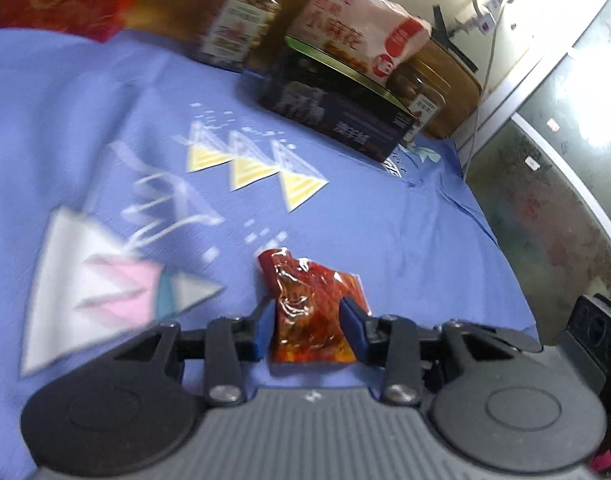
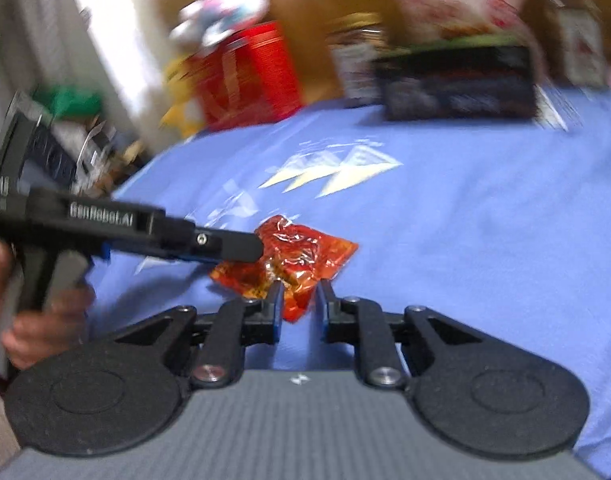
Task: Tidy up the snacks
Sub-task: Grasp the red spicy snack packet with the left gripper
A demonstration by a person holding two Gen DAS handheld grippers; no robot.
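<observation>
left wrist view: the left gripper (image 1: 307, 322) was seen narrowed around a crinkled, glossy red snack packet (image 1: 311, 308), blue pads at either side of it; whether they pressed it could not be told. on the right wrist view the right gripper (image 2: 299, 300) was held narrow, one corner of the packet (image 2: 289, 258) lying between its fingers, apparently untouched. the packet was laid flat on a soft blue cloth (image 1: 385, 220) printed with pale triangles. farther back a dark box (image 1: 337, 108), a pink bag (image 1: 357, 36) stacked on it and a lidded jar (image 1: 241, 24) were ranged, blurred.
</observation>
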